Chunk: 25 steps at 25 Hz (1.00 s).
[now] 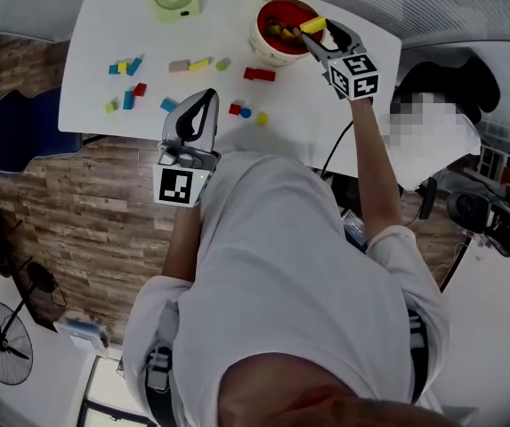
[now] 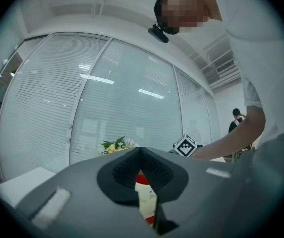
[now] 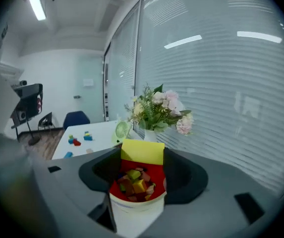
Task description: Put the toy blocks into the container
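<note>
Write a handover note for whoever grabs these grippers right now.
Right gripper: shut on a yellow block, held over the container.
Left gripper: shut, empty, at the near edge of the table.
Done: container already holds several blocks.
Left: drop the yellow one, then collect the loose blocks scattered across the table.

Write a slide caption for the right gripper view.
Right gripper holds a yellow block over the red-lined white container of toy blocks, flowers behind.

Bright, even light from ceiling strips; fisheye bending, dark vignetted corners, slightly soft focus.
</note>
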Each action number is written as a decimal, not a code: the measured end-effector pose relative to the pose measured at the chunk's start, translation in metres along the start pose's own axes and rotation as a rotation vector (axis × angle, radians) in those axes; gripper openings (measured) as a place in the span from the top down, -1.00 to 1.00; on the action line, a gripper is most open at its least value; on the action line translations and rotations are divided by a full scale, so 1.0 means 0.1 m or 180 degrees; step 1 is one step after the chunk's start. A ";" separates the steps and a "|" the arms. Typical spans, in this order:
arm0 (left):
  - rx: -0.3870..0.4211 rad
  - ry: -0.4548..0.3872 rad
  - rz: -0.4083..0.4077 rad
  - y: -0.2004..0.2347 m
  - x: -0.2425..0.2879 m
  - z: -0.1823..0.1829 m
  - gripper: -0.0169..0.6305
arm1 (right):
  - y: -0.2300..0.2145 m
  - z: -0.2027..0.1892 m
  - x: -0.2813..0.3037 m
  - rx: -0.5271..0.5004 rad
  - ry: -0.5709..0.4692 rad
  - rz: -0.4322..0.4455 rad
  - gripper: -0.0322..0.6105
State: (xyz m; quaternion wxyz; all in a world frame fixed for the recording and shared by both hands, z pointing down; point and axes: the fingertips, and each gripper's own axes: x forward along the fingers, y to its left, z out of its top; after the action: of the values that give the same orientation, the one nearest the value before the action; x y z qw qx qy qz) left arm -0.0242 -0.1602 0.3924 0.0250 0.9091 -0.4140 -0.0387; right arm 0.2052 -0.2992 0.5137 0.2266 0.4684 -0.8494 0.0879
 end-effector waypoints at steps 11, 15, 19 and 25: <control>0.0098 -0.0087 0.0280 0.21 -0.30 -0.02 0.97 | 0.05 -0.45 0.73 -0.1161 0.1699 0.0651 0.07; 0.0022 -0.0074 0.0428 0.25 -0.36 0.01 0.97 | 0.08 -0.60 0.85 -0.1470 0.2115 0.0848 0.07; 0.0115 -0.0038 0.0469 0.24 -0.46 0.01 0.97 | 0.08 -0.68 0.94 -0.1528 0.2249 0.0865 0.05; 0.0066 -0.0051 0.0575 0.23 -0.53 0.08 0.97 | 0.08 -0.54 0.98 -0.1221 0.1931 0.0803 0.02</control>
State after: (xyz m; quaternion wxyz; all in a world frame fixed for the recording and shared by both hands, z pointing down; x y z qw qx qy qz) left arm -0.0769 -0.1359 0.3891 0.0156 0.8680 -0.4948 -0.0392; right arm 0.1703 -0.3490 0.6076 0.5387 0.2620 -0.7957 0.0892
